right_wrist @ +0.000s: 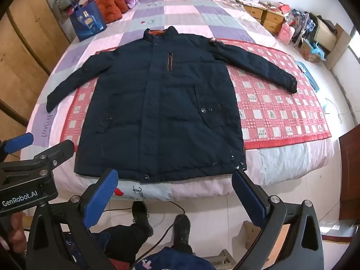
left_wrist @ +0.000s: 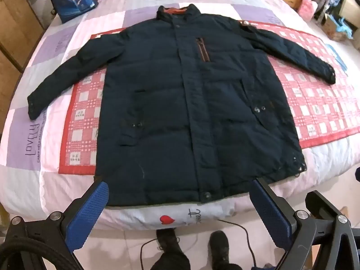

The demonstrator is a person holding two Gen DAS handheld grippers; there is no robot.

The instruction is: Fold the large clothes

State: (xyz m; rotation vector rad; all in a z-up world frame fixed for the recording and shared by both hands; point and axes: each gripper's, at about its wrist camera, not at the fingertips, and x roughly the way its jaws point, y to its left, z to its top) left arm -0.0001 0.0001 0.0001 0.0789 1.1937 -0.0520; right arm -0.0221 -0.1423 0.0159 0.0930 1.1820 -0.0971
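A bed (right_wrist: 281,164) with a purple, pink and grey patchwork quilt and a red checked mat (right_wrist: 276,103) carries a dark navy padded jacket (right_wrist: 157,103) spread flat, front up, its hem just beyond the released, empty left claw (left_wrist: 180,216) and right claw (right_wrist: 175,198).

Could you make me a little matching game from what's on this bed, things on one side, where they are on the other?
Things:
1. dark jacket
2. red checked mat
3. blue bag
4. orange puffy coat

Places:
A. against the wooden headboard
B. spread flat, front up, sleeves out
C. under the jacket, across the bed
D. standing at the bed's far left corner

Pairs: 1-B, 2-C, 3-D, 4-A
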